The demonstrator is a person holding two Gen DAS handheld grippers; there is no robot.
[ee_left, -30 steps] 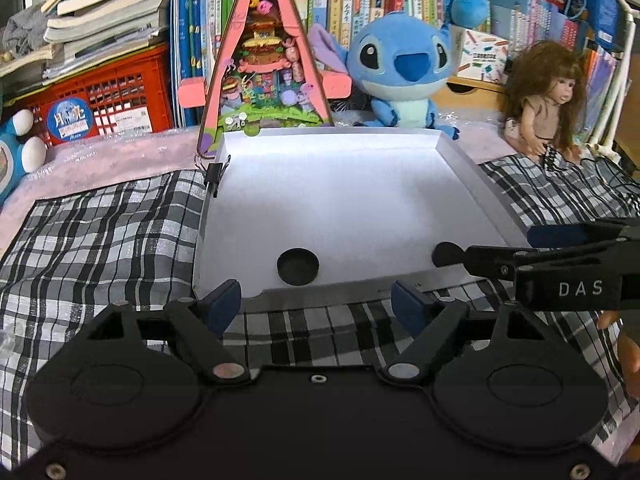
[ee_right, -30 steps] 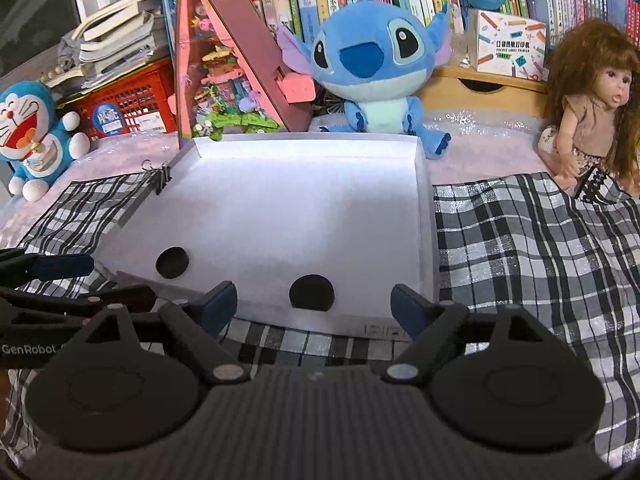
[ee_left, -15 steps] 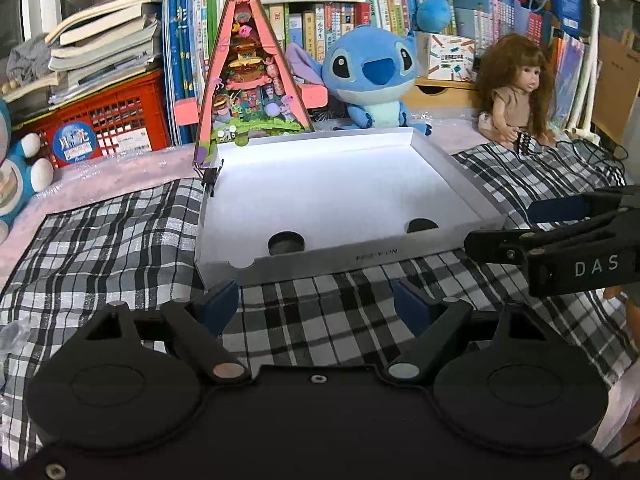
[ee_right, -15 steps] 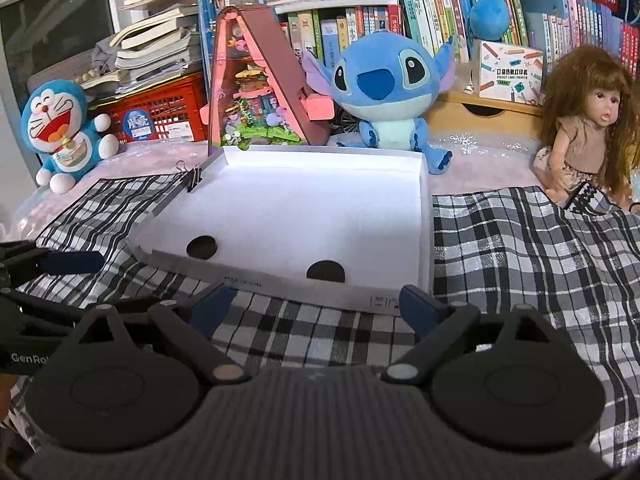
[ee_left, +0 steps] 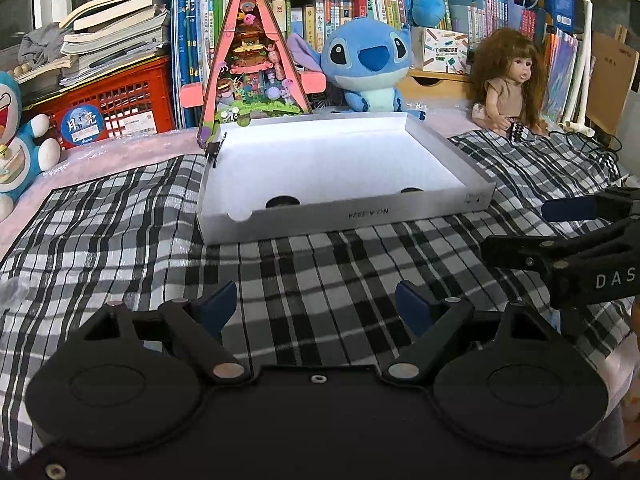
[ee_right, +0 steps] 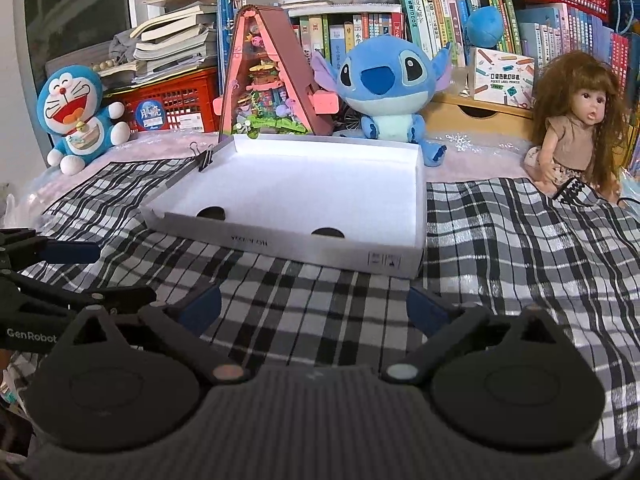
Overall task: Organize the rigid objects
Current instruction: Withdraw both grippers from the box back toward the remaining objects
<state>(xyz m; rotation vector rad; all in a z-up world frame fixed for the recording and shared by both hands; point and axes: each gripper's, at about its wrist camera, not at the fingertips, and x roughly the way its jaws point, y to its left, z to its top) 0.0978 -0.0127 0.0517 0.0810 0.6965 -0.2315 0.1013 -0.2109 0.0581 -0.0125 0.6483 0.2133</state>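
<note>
Centrally, the shallow white cardboard box (ee_left: pixel 340 168) sits on checked black-and-white cloth (ee_left: pixel 120 216); low in frame, left gripper (ee_left: pixel 318 306) and right gripper (ee_right: pixel 314 308) gape, holding nothing.

Bed(?) w/ plaid cloth (ee_left: pixel 320 264); white box lid (ee_left: pixel 344 216) on it.

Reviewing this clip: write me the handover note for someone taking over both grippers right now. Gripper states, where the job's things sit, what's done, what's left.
Left gripper: open, holding nothing, over the plaid cloth short of the box.
Right gripper: open, holding nothing, also over the cloth.
White box: shallow, open-topped, on the cloth ahead of both grippers. Two black round discs lie inside near the front wall, one left, one right. A binder clip grips its far-left corner.
Done: both discs are in the box.
Left: no other loose rigid object shows on the cloth; check what remains before moving.
</note>
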